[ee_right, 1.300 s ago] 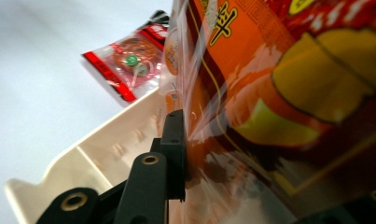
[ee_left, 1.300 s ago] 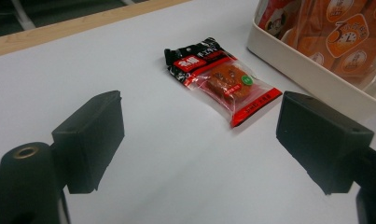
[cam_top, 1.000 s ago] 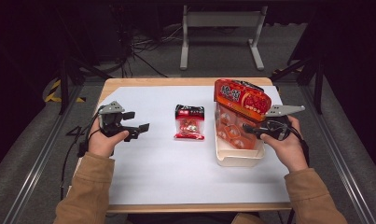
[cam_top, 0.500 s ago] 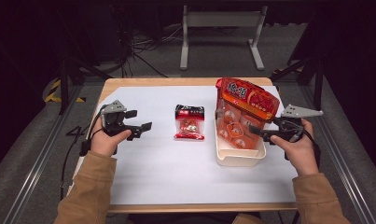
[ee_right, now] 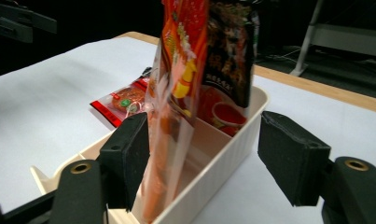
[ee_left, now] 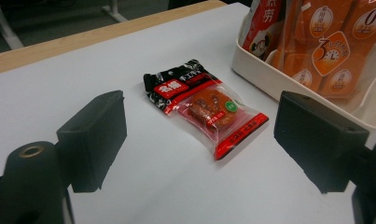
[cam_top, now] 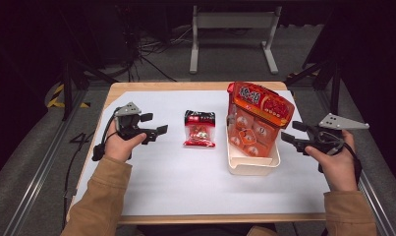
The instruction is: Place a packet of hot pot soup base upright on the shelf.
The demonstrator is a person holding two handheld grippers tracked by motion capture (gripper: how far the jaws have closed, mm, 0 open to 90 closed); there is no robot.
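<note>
The right gripper has moved right, away from the tall orange-red snack bag standing in the cream plastic bin at centre right; its jaws have just been opening and stand wide, empty. The left gripper, at left, has wide jaws too.

On the bench a small sachet lies flat near the middle. Just to its right stands a tub with large packets upright in it. The left gripper sits left of the sachet, the right gripper just right of the tub.
</note>
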